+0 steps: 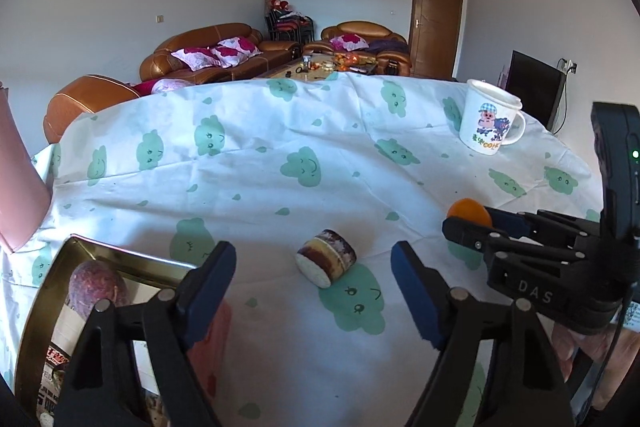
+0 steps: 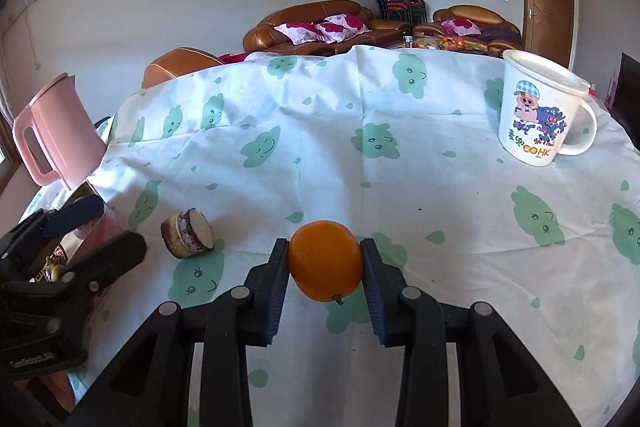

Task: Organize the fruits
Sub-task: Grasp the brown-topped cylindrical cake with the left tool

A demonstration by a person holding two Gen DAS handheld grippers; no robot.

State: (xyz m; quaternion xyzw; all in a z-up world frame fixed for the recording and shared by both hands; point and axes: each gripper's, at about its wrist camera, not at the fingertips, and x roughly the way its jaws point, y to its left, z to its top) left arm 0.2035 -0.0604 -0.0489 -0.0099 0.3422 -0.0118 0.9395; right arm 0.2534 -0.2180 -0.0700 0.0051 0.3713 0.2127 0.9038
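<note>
My right gripper (image 2: 325, 267) is shut on an orange (image 2: 325, 261), held just above the tablecloth; the gripper (image 1: 464, 225) and the orange (image 1: 469, 211) also show at the right of the left wrist view. My left gripper (image 1: 312, 291) is open and empty, low over the cloth. A short cut chunk of purple-skinned fruit (image 1: 326, 263) lies on its side just beyond its fingertips; it also shows in the right wrist view (image 2: 187, 234). A golden metal tin (image 1: 52, 287) at the lower left holds a reddish-purple fruit (image 1: 96, 287).
A white cartoon mug (image 2: 538, 111) stands at the far right of the table. A pink jug (image 2: 56, 131) stands at the left edge beside the tin. The table is covered by a white cloth with green clouds (image 2: 360, 163). Sofas stand beyond it.
</note>
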